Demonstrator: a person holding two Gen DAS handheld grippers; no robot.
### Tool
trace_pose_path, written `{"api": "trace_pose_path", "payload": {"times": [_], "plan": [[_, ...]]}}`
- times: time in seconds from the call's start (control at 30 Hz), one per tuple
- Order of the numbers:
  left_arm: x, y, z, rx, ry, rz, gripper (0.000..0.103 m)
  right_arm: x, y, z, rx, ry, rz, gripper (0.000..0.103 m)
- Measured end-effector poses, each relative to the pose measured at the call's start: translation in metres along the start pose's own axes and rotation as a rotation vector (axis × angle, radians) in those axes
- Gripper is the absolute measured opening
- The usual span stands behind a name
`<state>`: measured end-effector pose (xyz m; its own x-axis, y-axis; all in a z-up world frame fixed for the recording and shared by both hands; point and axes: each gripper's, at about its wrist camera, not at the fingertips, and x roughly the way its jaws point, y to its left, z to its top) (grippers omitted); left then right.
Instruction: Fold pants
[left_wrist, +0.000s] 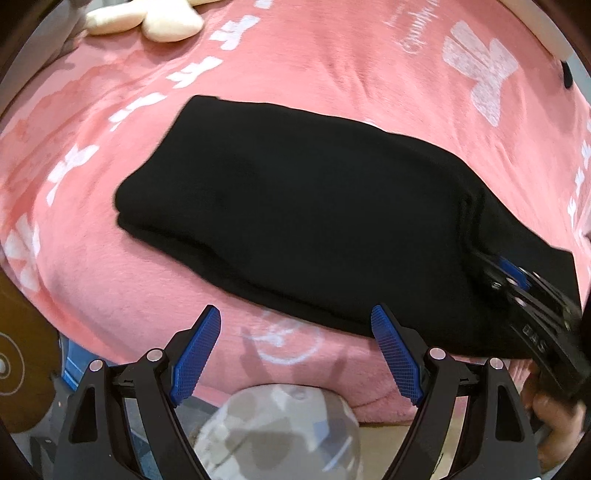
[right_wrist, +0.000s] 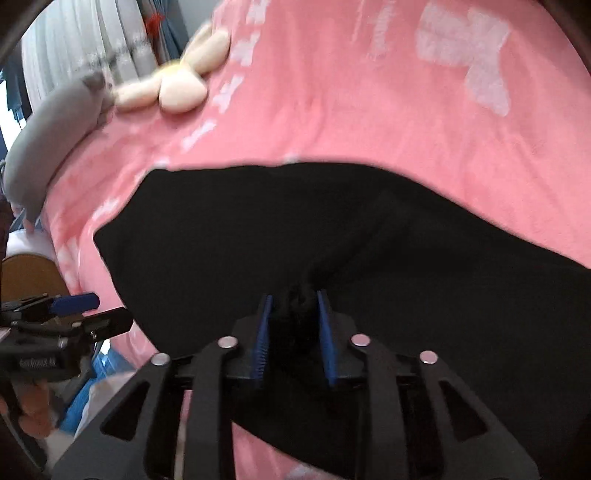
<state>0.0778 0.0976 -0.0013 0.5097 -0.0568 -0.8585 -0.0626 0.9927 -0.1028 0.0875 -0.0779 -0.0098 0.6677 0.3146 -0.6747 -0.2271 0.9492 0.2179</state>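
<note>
The black pants (left_wrist: 295, 206) lie folded on the pink blanket (left_wrist: 369, 66). Right gripper (right_wrist: 295, 317): fingers clamped on a bunched fold (near edge). Left gripper (left_wrist: 295, 347): fingers spread wide, holding nothing, short of the pants.

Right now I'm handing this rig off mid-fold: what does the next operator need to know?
Left gripper: jaws open, empty, hovering at the near edge of the pink blanket, just short of the pants.
Right gripper: jaws shut on a bunched fold of the black pants at their right end.
Pants: lying on the blanket, already folded into a compact, layered bundle.
Left: finish the fold with the right-end fabric, release, then smooth it flat.
A plush toy sits at the far side, clear of the work.
</note>
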Motion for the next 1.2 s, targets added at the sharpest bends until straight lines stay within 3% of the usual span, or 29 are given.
{"api": "trace_pose_path", "payload": {"times": [0.1, 0.2, 0.23, 0.3, 0.4, 0.43, 0.47, 0.5, 0.6, 0.7, 0.77, 0.8, 0.83, 0.87, 0.9, 0.97, 1.03, 1.13, 1.2], "plan": [[-0.004, 0.037, 0.009, -0.119, -0.020, -0.081, 0.081, -0.032, -0.001, 0.002, 0.051, -0.054, 0.014, 0.051], [0.008, 0.091, 0.025, -0.362, -0.048, -0.177, 0.084, -0.072, -0.017, -0.004, 0.100, -0.122, -0.028, 0.071], [0.013, 0.102, 0.028, -0.426, -0.046, -0.183, 0.084, -0.083, -0.024, -0.009, 0.121, -0.136, -0.034, 0.072], [0.027, 0.126, 0.034, -0.566, -0.063, -0.276, 0.083, -0.094, -0.038, -0.018, 0.151, -0.134, -0.054, 0.072], [0.040, 0.134, 0.041, -0.648, -0.106, -0.327, 0.075, -0.106, -0.057, -0.035, 0.200, -0.120, -0.102, 0.074], [0.040, 0.130, 0.045, -0.624, -0.127, -0.302, 0.052, -0.107, -0.061, -0.041, 0.224, -0.115, -0.113, 0.078], [0.039, 0.125, 0.048, -0.587, -0.132, -0.295, 0.012, -0.108, -0.065, -0.046, 0.242, -0.112, -0.121, 0.079], [0.036, 0.119, 0.052, -0.549, -0.137, -0.311, 0.014, -0.109, -0.069, -0.050, 0.258, -0.112, -0.127, 0.080], [-0.013, 0.080, 0.065, -0.395, -0.267, -0.318, 0.013, -0.114, -0.084, -0.061, 0.304, -0.127, -0.133, 0.080], [-0.068, 0.010, 0.076, -0.170, -0.344, -0.389, 0.013, -0.117, -0.094, -0.068, 0.344, -0.144, -0.127, 0.080], [-0.087, -0.046, 0.074, -0.024, -0.331, -0.442, 0.018, -0.119, -0.099, -0.070, 0.358, -0.151, -0.125, 0.080], [-0.087, -0.071, 0.070, 0.039, -0.310, -0.433, 0.024, -0.119, -0.103, -0.072, 0.364, -0.152, -0.118, 0.080], [-0.078, -0.103, 0.061, 0.113, -0.267, -0.409, 0.035, -0.121, -0.104, -0.073, 0.367, -0.154, -0.119, 0.080], [-0.065, -0.125, 0.054, 0.163, -0.228, -0.379, 0.059, -0.122, -0.105, -0.074, 0.368, -0.156, -0.123, 0.080], [-0.052, -0.142, 0.045, 0.201, -0.188, -0.337, 0.068, -0.124, -0.108, -0.077, 0.372, -0.152, -0.125, 0.080], [-0.025, -0.167, 0.017, 0.257, -0.116, -0.244, 0.071, -0.128, -0.114, -0.080, 0.390, -0.152, -0.121, 0.080], [-0.015, -0.176, -0.006, 0.276, -0.073, -0.234, 0.071, -0.135, -0.123, -0.081, 0.398, -0.153, -0.114, 0.080], [-0.022, -0.165, -0.028, 0.253, -0.093, -0.241, 0.081, -0.138, -0.134, -0.071, 0.406, -0.150, -0.048, 0.080], [-0.028, -0.155, -0.040, 0.260, -0.105, -0.228, 0.082, -0.132, -0.135, -0.059, 0.406, -0.134, 0.019, 0.082]]}}
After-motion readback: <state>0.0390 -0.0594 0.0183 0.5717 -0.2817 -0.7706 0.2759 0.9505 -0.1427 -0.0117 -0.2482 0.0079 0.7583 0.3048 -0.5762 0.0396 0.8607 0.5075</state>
